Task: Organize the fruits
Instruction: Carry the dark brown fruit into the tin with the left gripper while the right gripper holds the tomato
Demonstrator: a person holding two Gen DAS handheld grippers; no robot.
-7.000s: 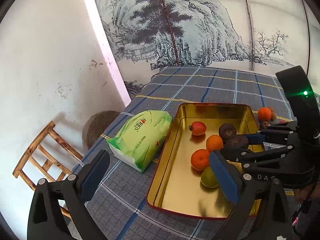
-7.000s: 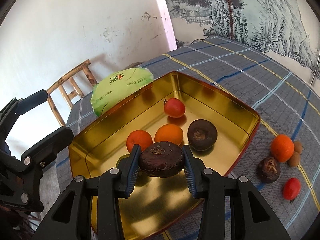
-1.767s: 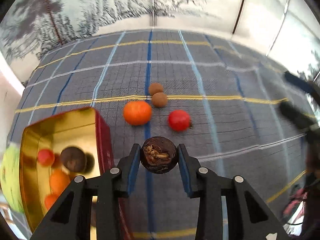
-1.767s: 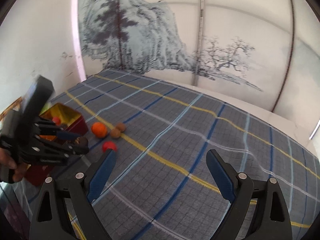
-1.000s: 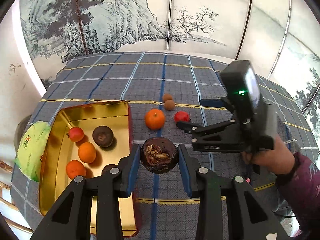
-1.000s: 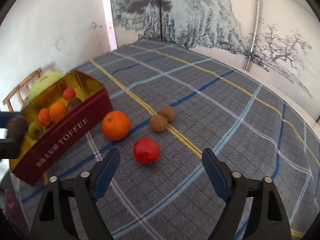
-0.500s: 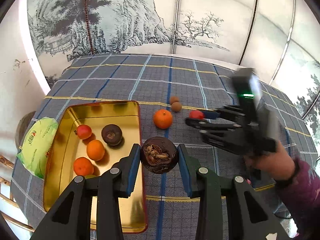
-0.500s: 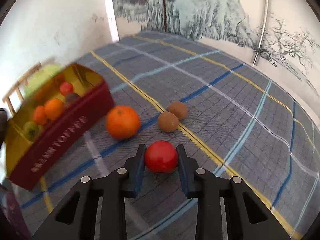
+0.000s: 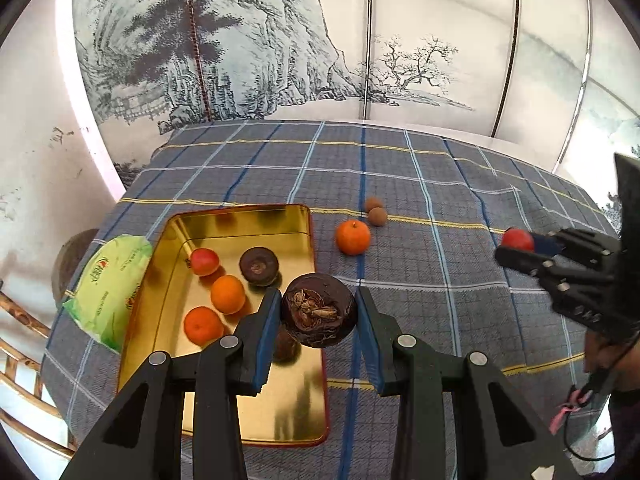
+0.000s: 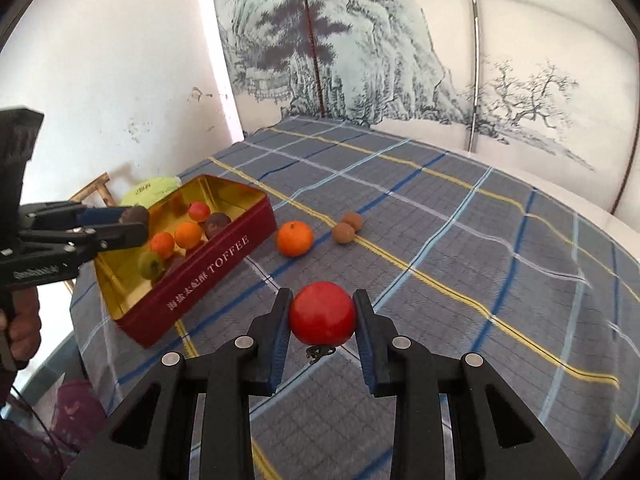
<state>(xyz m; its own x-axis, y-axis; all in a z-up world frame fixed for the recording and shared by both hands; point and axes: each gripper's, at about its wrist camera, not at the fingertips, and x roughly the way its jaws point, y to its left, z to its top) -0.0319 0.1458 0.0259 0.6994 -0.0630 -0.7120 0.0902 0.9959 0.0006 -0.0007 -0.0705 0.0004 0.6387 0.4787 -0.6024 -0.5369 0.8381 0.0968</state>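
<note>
The right hand-held gripper (image 10: 322, 322) pinches a smooth round red fruit (image 10: 322, 313), its dried stem hanging downward, lifted above the plaid surface (image 10: 460, 240). The left hand-held gripper (image 9: 318, 312) clamps a wrinkled dark-brown fruit (image 9: 319, 310) over the gold tin's (image 9: 288, 408) edge.

Plaid tablecloth (image 9: 400, 168), green packet (image 9: 110, 280), wooden chair (image 10: 98, 188), landscape mural (image 9: 248, 48)

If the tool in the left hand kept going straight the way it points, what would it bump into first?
Probably the gold tin, at its near right rim or floor. The left tool is shut on a dark brown fruit and angles down over that edge, though depth is hard to judge.
</note>
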